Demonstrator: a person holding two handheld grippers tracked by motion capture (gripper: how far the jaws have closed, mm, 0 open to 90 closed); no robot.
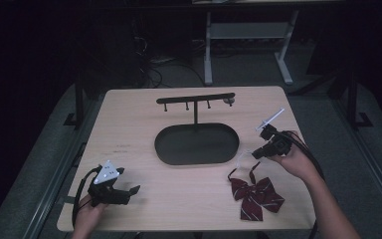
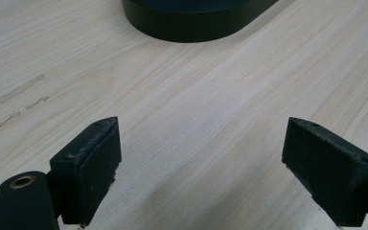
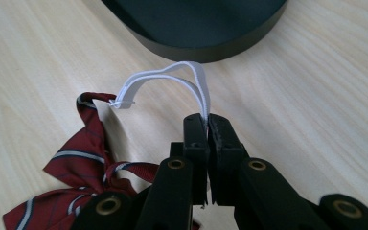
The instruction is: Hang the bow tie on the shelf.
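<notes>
A dark red striped bow tie (image 1: 255, 193) (image 3: 84, 160) lies on the table near its front right. Its white elastic strap (image 3: 172, 81) (image 1: 242, 160) loops up from the tie. My right gripper (image 1: 255, 154) (image 3: 207, 120) is shut on that strap, just in front of the black oval tray (image 1: 171, 149) (image 3: 206, 48). A black T-shaped stand with hooks (image 1: 195, 99) rises from the tray's far side. My left gripper (image 1: 135, 190) (image 2: 201, 153) rests at the front left, open, with bare table between its fingers.
The wooden table (image 1: 129, 124) has its front edge close to both hands. Cables trail from each gripper. Beyond the table stand dark floor, a white desk frame (image 1: 209, 50) and black stands.
</notes>
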